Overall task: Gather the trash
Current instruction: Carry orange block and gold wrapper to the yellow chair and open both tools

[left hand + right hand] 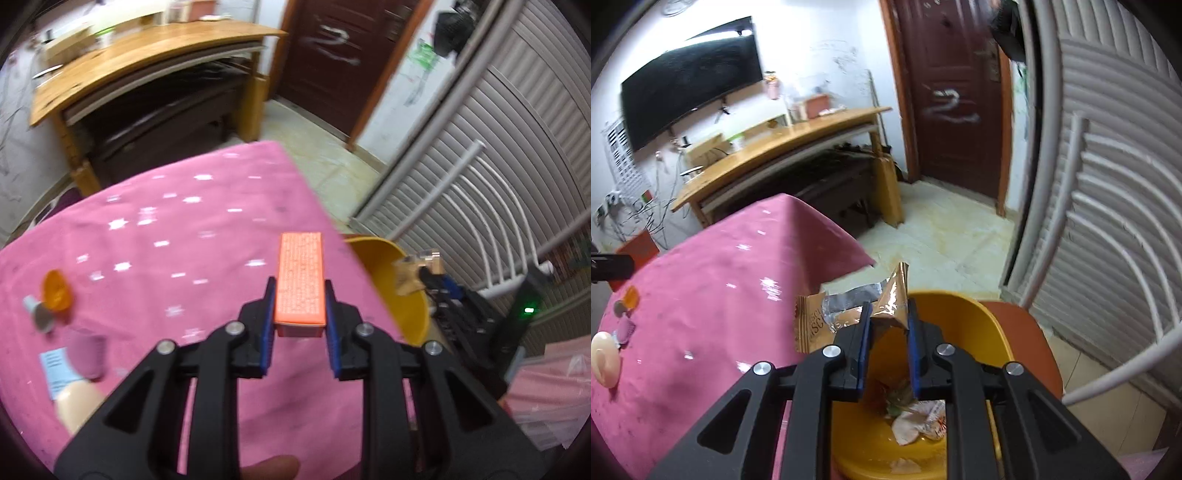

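Observation:
My left gripper [300, 295] is shut on an orange box [301, 273] and holds it above the pink-covered table [184, 229], near its right edge. My right gripper [889, 317] is shut on a brown and silver snack wrapper [849, 314] and holds it over the yellow bin [964, 317]. The bin holds several scraps of wrapper and paper [918, 421]. In the left wrist view the yellow bin [402, 295] stands just past the table's right edge, with the right gripper [424, 273] and its wrapper over it.
On the table's left lie an orange cap [56, 290], a grey lid [40, 314], a pink cup [88, 354], a blue paper slip [59, 371] and a cream round object [79, 402]. An orange chair seat [1034, 339] and white chair back [1115, 258] stand right of the bin. A wooden desk [147, 55] is behind.

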Action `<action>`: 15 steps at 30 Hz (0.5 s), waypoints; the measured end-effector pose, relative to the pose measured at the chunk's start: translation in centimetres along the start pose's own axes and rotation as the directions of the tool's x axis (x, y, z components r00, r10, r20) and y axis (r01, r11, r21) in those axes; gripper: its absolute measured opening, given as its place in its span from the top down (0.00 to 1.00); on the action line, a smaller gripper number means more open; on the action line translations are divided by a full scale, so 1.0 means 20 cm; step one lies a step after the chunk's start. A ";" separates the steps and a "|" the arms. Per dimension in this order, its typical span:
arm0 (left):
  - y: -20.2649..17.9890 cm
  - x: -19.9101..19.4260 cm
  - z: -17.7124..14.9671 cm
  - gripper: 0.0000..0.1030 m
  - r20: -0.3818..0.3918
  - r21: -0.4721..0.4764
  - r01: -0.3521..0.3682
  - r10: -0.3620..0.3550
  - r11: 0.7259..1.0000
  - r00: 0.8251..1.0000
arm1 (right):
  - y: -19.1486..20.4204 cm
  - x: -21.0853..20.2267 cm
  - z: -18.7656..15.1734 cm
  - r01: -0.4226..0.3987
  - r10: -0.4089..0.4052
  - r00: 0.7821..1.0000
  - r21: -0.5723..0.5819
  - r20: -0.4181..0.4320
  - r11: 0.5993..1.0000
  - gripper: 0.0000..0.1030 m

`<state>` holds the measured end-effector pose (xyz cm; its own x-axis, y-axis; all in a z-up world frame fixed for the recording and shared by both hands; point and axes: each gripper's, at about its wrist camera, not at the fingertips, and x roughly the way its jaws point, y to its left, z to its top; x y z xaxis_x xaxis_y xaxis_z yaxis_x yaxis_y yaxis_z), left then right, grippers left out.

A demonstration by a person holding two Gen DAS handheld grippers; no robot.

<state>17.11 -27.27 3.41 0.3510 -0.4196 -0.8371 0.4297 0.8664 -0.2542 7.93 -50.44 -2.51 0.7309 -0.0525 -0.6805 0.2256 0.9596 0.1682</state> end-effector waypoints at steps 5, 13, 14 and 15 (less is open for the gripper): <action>-0.25 0.17 0.04 0.79 -0.046 0.055 0.034 -0.031 0.998 0.998 | -0.11 0.12 -0.04 0.011 -0.009 0.999 0.033 -0.047 0.999 0.89; -0.48 0.48 0.11 0.79 -0.122 0.087 0.037 -0.026 0.996 0.992 | -0.27 0.23 -0.11 -0.002 0.016 0.992 0.105 -0.129 0.995 0.87; -0.49 0.52 0.10 0.79 -0.135 0.096 0.034 -0.021 0.995 0.991 | -0.28 0.23 -0.11 -0.006 0.021 0.991 0.111 -0.132 0.994 0.86; -0.51 0.56 0.10 0.79 -0.147 0.106 0.026 -0.010 0.994 0.989 | -0.27 0.23 -0.11 -0.006 0.021 0.991 0.108 -0.135 0.994 0.85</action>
<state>18.32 -41.35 -2.42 0.2207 -0.3840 -0.8966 0.5243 0.8218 -0.2230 8.69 -55.33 -8.18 0.6416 0.0052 -0.7670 0.2896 0.9243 0.2485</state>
